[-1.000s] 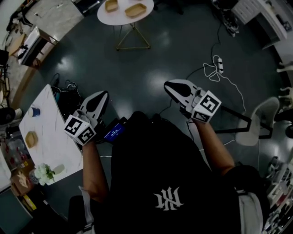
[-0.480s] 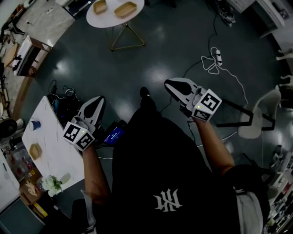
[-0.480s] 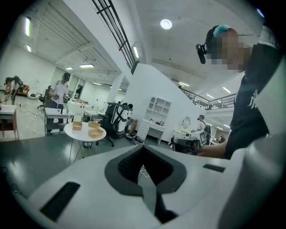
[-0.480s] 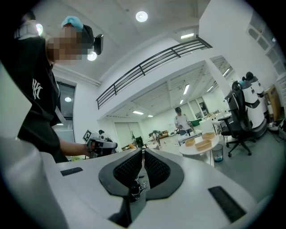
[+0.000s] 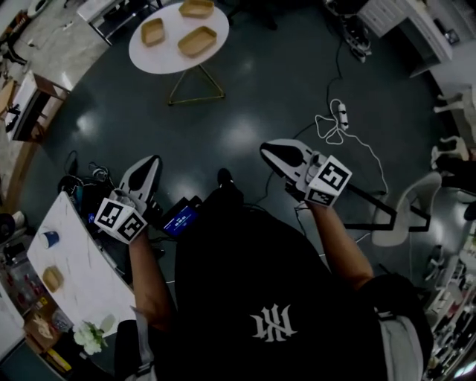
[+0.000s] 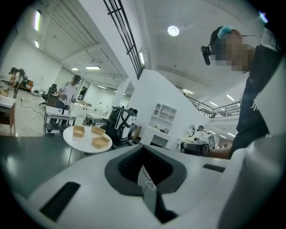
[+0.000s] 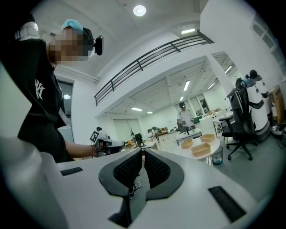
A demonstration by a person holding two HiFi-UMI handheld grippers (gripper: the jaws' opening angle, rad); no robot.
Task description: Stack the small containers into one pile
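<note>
Since a second ago the round counter (image 5: 167, 58) has slid further down into the head view. A third of the small containers now shows on it, where only two showed before. Both my grippers have kept their places out in front of me.

I judge the step in hand to be the approach, with no stacking begun. The three containers lie well apart from me and apart from each other: the left container (image 5: 152, 31), the middle container (image 5: 197, 42) and the far container (image 5: 196, 8). All three sit open side up and none is nested.

To do this well I should come up square to the counter and stop with all three in easy reach. I should spread the fingers before I come down on a rim, not after. I would take one wall of an outer container, lift it clear, and lower it level into the middle one so it seats without tipping. These light trays will probably skid if nudged, so I should come at them from above.

My left gripper (image 5: 146, 165) hangs over the dark floor (image 5: 245, 97) with its fingers pressed together and nothing between them. My right gripper (image 5: 269, 149) is the same, its fingers fully closed on nothing and touching nothing.
</note>
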